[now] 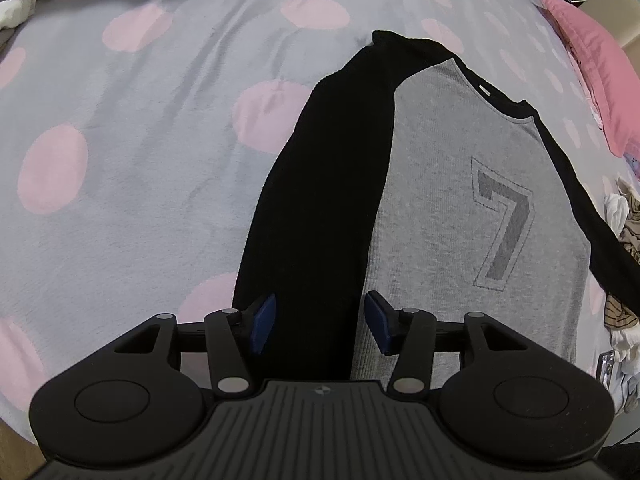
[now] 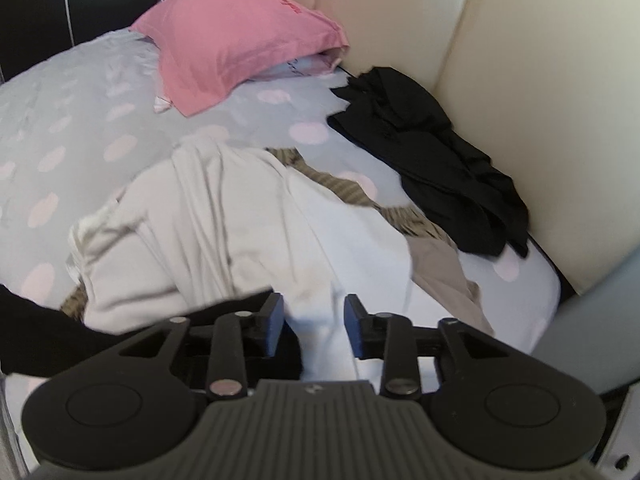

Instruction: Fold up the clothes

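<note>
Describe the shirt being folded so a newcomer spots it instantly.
Start at the bed with the grey sheet dotted with pink circles. Spread flat on it, left of the pink pillow, lies the shirt. Unlike the crumpled pile of clothes nearby, it has a grey body, black sleeves and a large 7 on its chest.

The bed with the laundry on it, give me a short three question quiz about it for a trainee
1. True or false: the black sleeve of the grey number 7 shirt lies folded over the shirt's body.
2. In the right wrist view, what lies directly ahead of the right gripper? A) pink pillow B) white garment C) black clothes
3. What lies between the left gripper fingers?

Key: 1 true; 2 B; 3 the black sleeve, not pinched.
</note>
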The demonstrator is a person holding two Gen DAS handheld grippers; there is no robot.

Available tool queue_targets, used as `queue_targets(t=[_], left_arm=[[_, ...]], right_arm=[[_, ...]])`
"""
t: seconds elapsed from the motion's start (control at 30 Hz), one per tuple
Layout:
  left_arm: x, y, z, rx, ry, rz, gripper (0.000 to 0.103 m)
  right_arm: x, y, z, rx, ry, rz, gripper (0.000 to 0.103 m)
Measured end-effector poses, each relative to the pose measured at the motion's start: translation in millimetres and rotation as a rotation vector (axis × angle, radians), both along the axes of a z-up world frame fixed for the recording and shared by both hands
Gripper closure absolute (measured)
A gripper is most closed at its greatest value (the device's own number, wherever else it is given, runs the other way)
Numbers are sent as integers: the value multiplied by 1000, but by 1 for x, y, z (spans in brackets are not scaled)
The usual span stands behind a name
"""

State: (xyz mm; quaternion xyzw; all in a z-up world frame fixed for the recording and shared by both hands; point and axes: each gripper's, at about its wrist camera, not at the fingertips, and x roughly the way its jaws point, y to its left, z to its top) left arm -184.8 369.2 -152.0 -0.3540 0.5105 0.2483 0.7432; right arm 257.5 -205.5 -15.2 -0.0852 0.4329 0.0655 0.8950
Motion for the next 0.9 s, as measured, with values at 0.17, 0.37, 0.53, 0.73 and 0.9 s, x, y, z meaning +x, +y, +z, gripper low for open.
queue_targets(t=[0.17, 0.37, 0.53, 0.73, 0.9], left_arm=[[-3, 2, -1, 7, 5, 13, 56], [-2, 3, -2, 10, 10, 18, 56], [2, -2, -2, 29, 22, -12, 55], [-1, -1, 0, 26, 15, -1, 55], [-2, -1, 0, 21, 12, 5, 55]], right_arm=[[20, 18, -14, 30, 48, 18, 63], [6, 29, -17, 5, 100, 71, 99], [-8, 21, 17, 22, -49, 54, 100], [-8, 12, 37, 28, -161, 0, 100], [3, 16, 19, -16, -124, -14, 100]])
